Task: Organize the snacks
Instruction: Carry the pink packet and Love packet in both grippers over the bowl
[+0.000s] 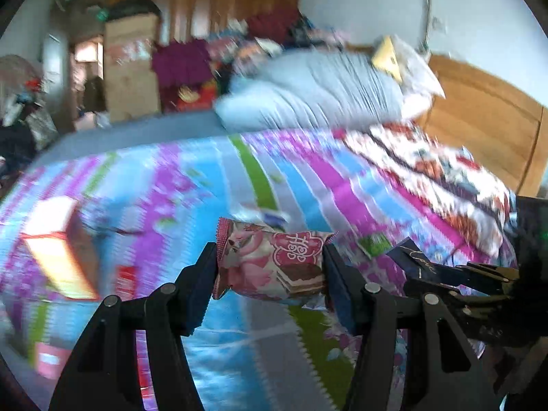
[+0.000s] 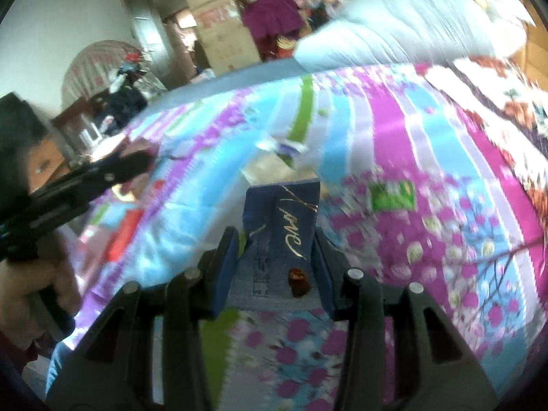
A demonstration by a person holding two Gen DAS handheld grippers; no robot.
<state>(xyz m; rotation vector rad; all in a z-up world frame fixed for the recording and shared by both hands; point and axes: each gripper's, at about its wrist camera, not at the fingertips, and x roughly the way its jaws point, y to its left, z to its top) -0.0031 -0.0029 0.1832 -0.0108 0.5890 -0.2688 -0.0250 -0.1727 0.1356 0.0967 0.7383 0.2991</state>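
A: What do I hold now in each hand?

B: Your left gripper (image 1: 270,267) is closed on the pink plastic snack packet with a layered cake picture (image 1: 270,263). The packet lies crosswise between the two pads, one pad on each short end, so it does not hang down. I judge this is a carrying grip, above the bed.

A: And the right one?

B: The right gripper (image 2: 274,257) is closed on the dark blue packet with gold handwriting (image 2: 284,219). This one stands lengthwise along the fingers, its far end pointing away from the camera, its near end deep between the pads (a small brown thing sits on it, I cannot tell what).

A: Where are both packets relative to the bed?

B: Both are lifted off the striped pink, blue and green bedcover (image 1: 308,178), not touching it. In the left view the blue packet is just beside the pink one, on its right. Other small packets remain on the cover, blurred
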